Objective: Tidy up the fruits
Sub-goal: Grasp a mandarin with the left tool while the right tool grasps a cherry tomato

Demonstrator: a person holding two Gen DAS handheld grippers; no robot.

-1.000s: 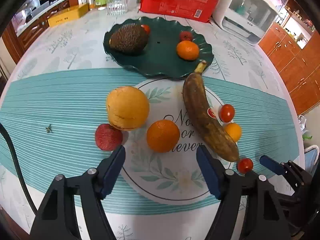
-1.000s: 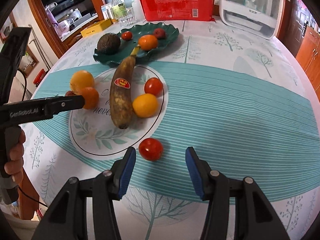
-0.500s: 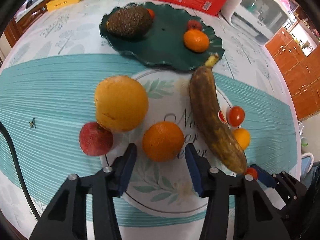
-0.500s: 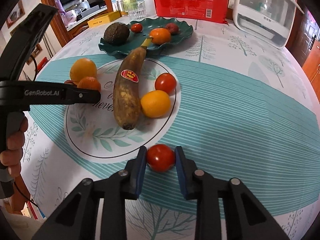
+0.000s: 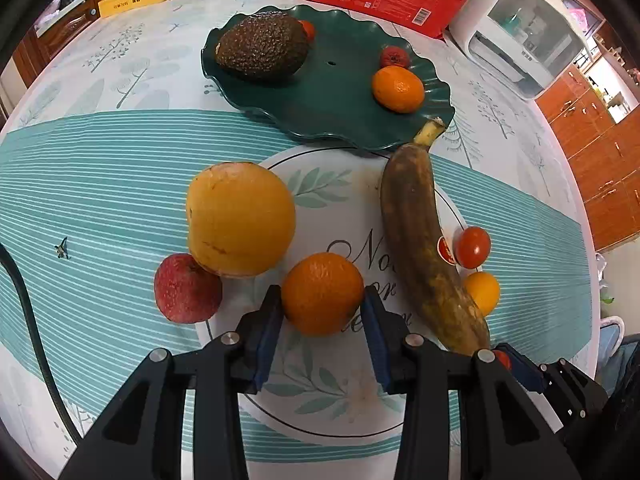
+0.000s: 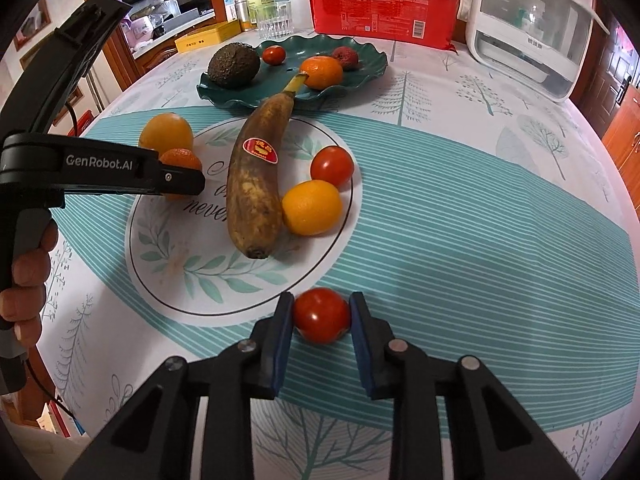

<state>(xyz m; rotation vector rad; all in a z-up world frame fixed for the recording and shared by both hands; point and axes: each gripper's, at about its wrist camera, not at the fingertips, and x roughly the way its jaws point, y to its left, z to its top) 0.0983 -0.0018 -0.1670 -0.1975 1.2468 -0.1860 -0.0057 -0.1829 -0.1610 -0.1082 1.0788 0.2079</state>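
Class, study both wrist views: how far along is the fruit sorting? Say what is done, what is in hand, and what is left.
Done: the green plate already holds an avocado, a mandarin and two small red fruits.

In hand: the left tongs grip an orange; the right tongs grip a tomato.

Left: the banana, large yellow fruit, red fruit and two more by the banana.

I count four oranges [image 5: 322, 293] [image 5: 240, 218] [image 6: 312, 208] [image 6: 321, 72], three tomatoes [image 6: 322, 316] [image 6: 332, 166] [image 6: 274, 55] and two lychees [image 5: 187, 288] [image 5: 394, 56]. There is one banana [image 6: 256, 184], one avocado [image 6: 234, 65] and one green plate [image 5: 332, 92]. Besides these I see two grippers [image 5: 322, 296] [image 6: 321, 304], one red pack [image 6: 384, 0], one glass [image 6: 276, 20] and one yellow box [image 6: 208, 36].
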